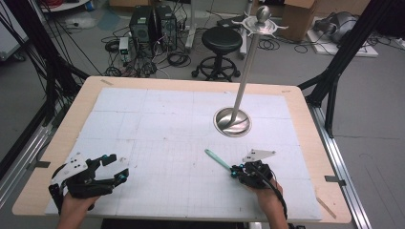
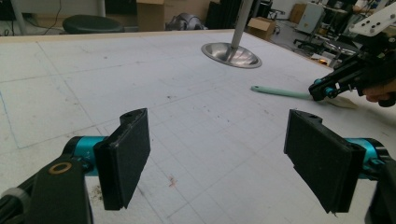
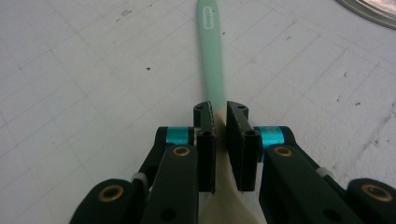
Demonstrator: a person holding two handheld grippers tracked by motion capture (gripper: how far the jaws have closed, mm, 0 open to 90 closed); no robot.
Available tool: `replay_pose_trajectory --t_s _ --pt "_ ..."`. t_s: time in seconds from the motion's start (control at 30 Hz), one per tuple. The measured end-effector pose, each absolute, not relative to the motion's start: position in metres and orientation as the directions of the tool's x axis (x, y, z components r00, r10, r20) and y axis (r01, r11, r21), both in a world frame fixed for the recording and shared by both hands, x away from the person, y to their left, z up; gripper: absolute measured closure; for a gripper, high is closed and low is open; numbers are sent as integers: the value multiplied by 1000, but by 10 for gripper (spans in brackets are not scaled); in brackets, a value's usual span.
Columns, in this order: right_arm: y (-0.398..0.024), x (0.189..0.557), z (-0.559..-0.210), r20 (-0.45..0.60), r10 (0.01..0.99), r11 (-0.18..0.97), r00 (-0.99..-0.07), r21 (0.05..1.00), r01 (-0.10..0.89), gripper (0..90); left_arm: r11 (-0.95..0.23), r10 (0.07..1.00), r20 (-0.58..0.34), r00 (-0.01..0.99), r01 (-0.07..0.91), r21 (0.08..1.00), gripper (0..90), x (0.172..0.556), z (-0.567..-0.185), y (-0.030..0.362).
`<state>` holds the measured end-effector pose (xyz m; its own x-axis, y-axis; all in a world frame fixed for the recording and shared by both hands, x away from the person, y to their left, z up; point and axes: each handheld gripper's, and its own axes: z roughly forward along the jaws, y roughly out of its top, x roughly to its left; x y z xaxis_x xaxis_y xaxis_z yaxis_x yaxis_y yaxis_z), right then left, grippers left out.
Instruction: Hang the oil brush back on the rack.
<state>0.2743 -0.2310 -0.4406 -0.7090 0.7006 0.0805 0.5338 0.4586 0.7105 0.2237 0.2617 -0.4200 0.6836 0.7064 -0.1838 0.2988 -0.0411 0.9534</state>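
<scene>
The spoon lies clamped between the right gripper's jaws.

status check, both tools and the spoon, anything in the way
Right tool closed around the green-handled spoon, which lies on the table. Left tool open, empty. Metal stand base beyond the spoon, apart from it.

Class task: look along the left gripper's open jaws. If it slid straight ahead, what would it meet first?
Probably nothing soon: ahead of the left gripper lies bare table. The metal stand base sits slightly right of that line, so depth leaves it uncertain.
</scene>
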Motion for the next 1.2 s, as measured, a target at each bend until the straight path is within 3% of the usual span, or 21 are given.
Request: replay_pose_trajectory --t_s 0.57,0.93,1.2 --pt "-231 261 -418 136 672 322 -728 832 453 827 -50 686 -192 702 309 950 251 223 -417 252" --pt "-223 257 -410 155 643 282 -750 862 421 827 68 627 -294 721 326 943 311 229 -393 229" --pt "-208 253 -400 166 594 251 -787 891 378 827 112 580 -389 716 402 909 269 245 -385 198"
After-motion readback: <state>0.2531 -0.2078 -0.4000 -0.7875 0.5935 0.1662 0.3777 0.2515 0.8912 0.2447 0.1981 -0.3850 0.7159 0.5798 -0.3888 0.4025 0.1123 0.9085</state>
